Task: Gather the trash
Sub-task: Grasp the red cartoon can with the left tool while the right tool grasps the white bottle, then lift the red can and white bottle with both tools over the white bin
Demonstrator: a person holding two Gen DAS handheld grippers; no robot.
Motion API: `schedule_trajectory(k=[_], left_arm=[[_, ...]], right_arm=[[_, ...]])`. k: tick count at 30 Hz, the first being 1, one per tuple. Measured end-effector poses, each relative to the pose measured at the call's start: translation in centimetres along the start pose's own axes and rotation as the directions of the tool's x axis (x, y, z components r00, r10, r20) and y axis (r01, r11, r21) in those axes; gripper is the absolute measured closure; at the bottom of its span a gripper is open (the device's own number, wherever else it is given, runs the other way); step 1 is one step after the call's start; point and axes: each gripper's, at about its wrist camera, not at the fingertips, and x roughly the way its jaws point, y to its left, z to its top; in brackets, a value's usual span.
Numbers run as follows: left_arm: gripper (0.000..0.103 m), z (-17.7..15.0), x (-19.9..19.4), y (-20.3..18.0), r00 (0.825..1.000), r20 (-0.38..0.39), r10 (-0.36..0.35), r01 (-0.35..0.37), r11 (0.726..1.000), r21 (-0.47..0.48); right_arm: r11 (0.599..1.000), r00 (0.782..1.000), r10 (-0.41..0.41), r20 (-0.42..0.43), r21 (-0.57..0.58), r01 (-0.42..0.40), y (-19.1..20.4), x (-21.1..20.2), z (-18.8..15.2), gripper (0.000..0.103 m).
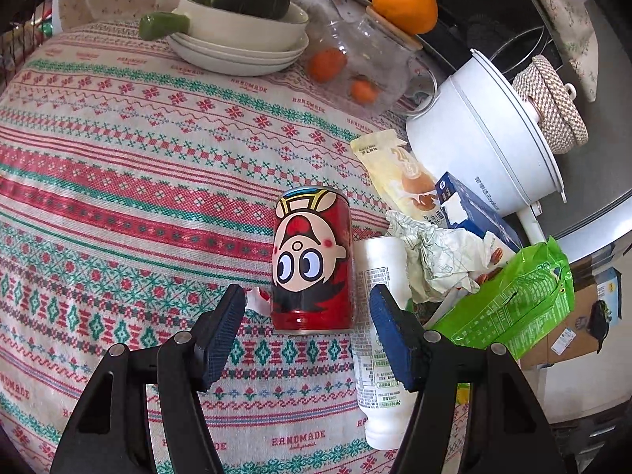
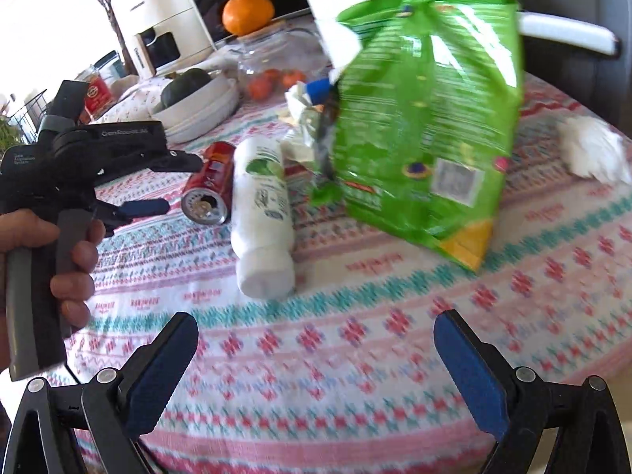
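Note:
A red drink can [image 1: 312, 260] with a cartoon face lies on its side on the patterned tablecloth [image 1: 138, 181]. My left gripper [image 1: 308, 300] is open, and the can's near end sits just ahead of its blue pads without touching them. A white bottle [image 1: 379, 339] lies right of the can, partly behind the right finger. Beyond it are crumpled paper [image 1: 438, 260], a yellow wrapper [image 1: 399, 173], a blue box [image 1: 474, 209] and a green snack bag [image 1: 509, 308]. In the right wrist view my right gripper [image 2: 316, 324] is open and empty, short of the bottle [image 2: 262, 205], the can [image 2: 209, 181] and the green bag [image 2: 426, 118]. A hand holds the left gripper [image 2: 173, 183] there.
A bowl with a dark squash [image 1: 241, 27] sits on stacked plates at the back. A glass jar [image 1: 363, 63] with an orange [image 1: 405, 4] on its lid stands beside a white electric pot [image 1: 482, 138]. White tissue [image 2: 592, 150] lies at right. The table edge drops off to a cardboard box [image 1: 572, 324].

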Motion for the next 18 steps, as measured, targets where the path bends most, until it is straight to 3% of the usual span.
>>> schedule_trajectory(k=[5,13,15,16,18], left_arm=[[0.035,0.5,2.1,-0.2,0.998,-0.055,-0.014,0.014,1.000,0.008],[0.037,0.6,3.4,-0.6,0.998,-0.053,0.035,-0.031,0.997,0.069],[0.040,0.5,3.5,-0.7,0.998,-0.051,0.038,-0.034,0.996,0.079],[0.048,0.5,3.6,-0.8,0.998,-0.058,0.032,-0.027,0.996,0.086],[0.048,0.5,3.6,-1.0,0.998,-0.056,0.038,-0.032,0.994,0.101]], right_arm=[[0.997,1.000,0.016,-0.027,-0.069,-0.018,2.3,3.5,2.0,0.005],[0.996,0.997,0.008,-0.076,-0.090,-0.015,3.2,7.7,3.0,0.013],[0.995,0.997,-0.002,-0.083,-0.098,-0.006,3.4,8.3,3.4,0.016],[0.995,0.996,-0.004,-0.085,-0.101,-0.004,3.5,8.6,3.6,0.017],[0.995,0.996,-0.007,-0.091,-0.104,-0.003,3.6,9.1,3.8,0.020]])
